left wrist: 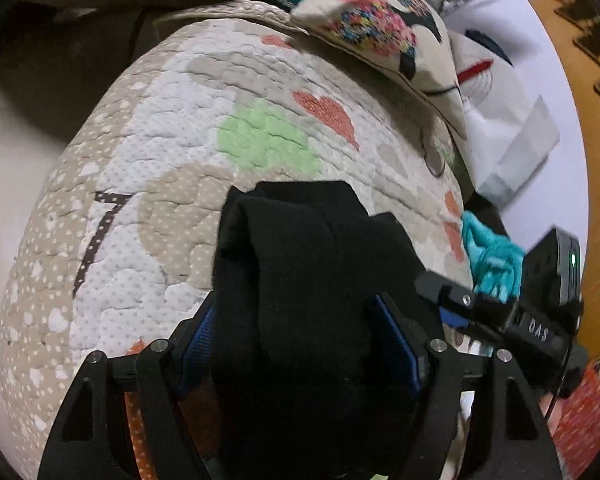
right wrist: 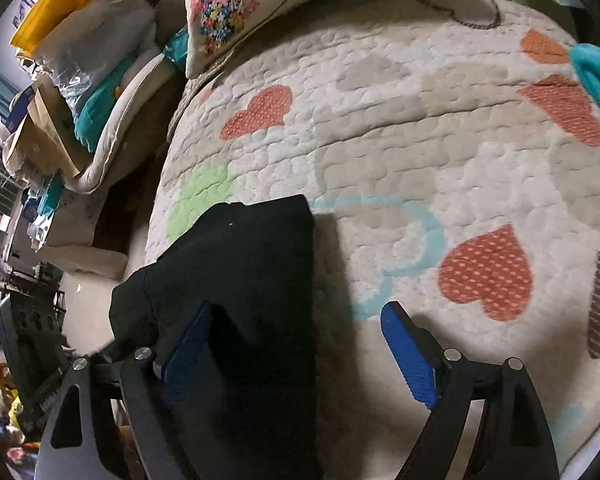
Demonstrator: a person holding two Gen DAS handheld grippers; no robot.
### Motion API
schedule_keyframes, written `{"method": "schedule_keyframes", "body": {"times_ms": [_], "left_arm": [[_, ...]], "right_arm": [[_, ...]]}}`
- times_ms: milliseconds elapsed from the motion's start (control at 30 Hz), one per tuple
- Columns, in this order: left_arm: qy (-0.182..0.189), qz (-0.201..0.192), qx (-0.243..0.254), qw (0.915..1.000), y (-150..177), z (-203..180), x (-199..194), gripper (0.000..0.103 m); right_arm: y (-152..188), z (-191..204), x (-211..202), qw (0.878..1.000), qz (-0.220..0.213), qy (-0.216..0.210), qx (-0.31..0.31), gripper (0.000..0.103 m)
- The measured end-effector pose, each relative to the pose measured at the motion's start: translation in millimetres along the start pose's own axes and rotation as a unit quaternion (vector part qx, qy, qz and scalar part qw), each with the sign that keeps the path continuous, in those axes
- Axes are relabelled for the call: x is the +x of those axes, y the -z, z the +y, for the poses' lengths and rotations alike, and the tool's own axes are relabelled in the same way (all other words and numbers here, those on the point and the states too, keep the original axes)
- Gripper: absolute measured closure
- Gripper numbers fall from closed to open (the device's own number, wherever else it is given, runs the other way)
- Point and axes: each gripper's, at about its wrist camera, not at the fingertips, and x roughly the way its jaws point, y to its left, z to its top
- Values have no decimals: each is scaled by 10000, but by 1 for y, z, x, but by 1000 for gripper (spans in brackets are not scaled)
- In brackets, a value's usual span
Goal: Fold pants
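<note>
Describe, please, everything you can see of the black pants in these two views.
The black pants are plain, dark, soft-looking fabric, bunched into thick folds with no visible seams or pockets. They lie on the quilted heart-patterned bedspread. In the left wrist view the bundle fills the gap of the left claw, between its blue pads. In the right wrist view a flatter, square-cornered portion reaches in between the fingers of the open right claw, against its left pad.
</note>
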Motion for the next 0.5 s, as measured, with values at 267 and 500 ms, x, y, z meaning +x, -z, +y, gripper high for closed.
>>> {"method": "schedule_keyframes", "body": {"times_ms": [267,500], "left_arm": [[244,-23,254,9994,6,-9,8,10],[486,49,-150,9987,0,-10,-1,62]], "right_arm": [[2,-7,23,9957,206,-775,474,14],[5,13,8,9960,33,-860,243,49]]}}
